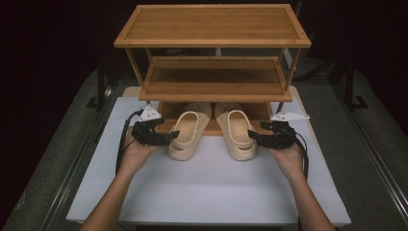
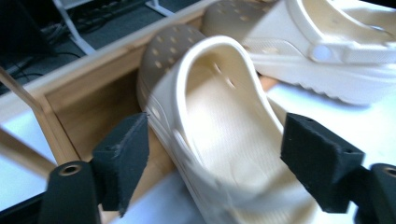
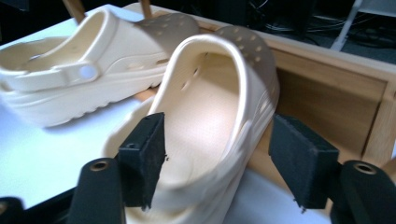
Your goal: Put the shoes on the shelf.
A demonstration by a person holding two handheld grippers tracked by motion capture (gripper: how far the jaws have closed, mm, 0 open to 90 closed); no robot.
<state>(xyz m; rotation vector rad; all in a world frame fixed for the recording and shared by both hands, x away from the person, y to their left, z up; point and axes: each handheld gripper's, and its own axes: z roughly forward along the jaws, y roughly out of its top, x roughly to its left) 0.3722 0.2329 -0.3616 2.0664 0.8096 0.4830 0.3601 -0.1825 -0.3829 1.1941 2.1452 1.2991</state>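
Note:
Two cream clogs lie side by side with their toes on the bottom shelf of a wooden shoe rack (image 1: 214,93) and their heels on the white table (image 1: 207,187). My left gripper (image 1: 172,136) sits at the outer side of the left clog (image 1: 188,130). In the left gripper view that clog (image 2: 219,126) lies between the spread jaws of my left gripper (image 2: 222,161), and neither pad presses on it. My right gripper (image 1: 252,135) is at the outer side of the right clog (image 1: 236,131). In the right gripper view this clog (image 3: 210,116) lies between the open jaws of my right gripper (image 3: 222,158), untouched.
The rack has three tiers, and its top shelf (image 1: 211,24) overhangs the clogs' toes. The bottom shelf's wooden floor (image 2: 93,102) and frame (image 3: 327,93) lie just beyond the jaws. The white table spreads out toward me, with a dark floor around it.

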